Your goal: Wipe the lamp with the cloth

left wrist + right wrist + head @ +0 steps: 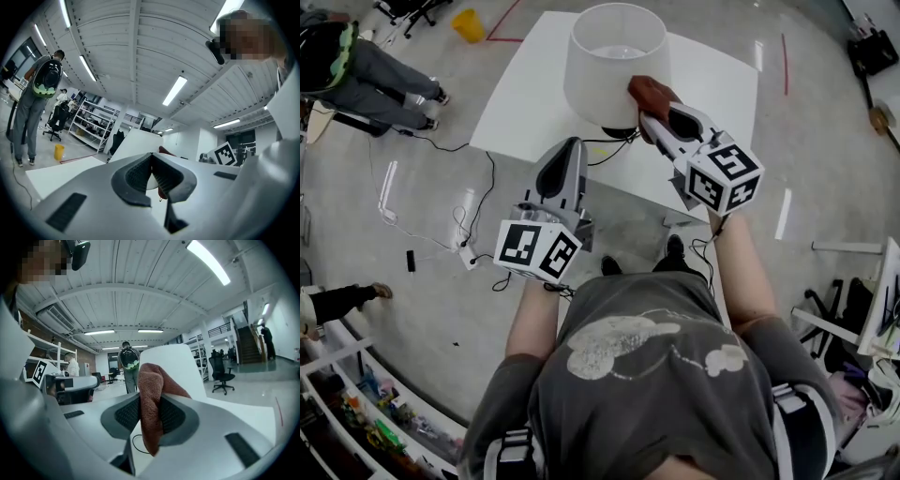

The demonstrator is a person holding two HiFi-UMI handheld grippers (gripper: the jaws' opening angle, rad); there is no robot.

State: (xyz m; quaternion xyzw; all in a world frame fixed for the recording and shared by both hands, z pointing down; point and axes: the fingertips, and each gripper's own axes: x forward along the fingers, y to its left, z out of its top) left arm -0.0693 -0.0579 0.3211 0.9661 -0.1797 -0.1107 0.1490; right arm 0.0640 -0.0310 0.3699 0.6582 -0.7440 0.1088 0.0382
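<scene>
My right gripper (pixel 654 117) clenched on cloth (pixel 652 91) — cloth up at lamp (pixel 605 70) shade; left gripper (pixel 570 142) closed, empty.

A person in grey trousers (pixel 380 84) is standing off to the side, wearing a dark, green-trimmed backpack (pixel 321 52). A yellow bucket (pixel 469 25) is sitting beyond the white table (pixel 525 103), and black cables (pixel 491 178) are trailing across the floor.
</scene>
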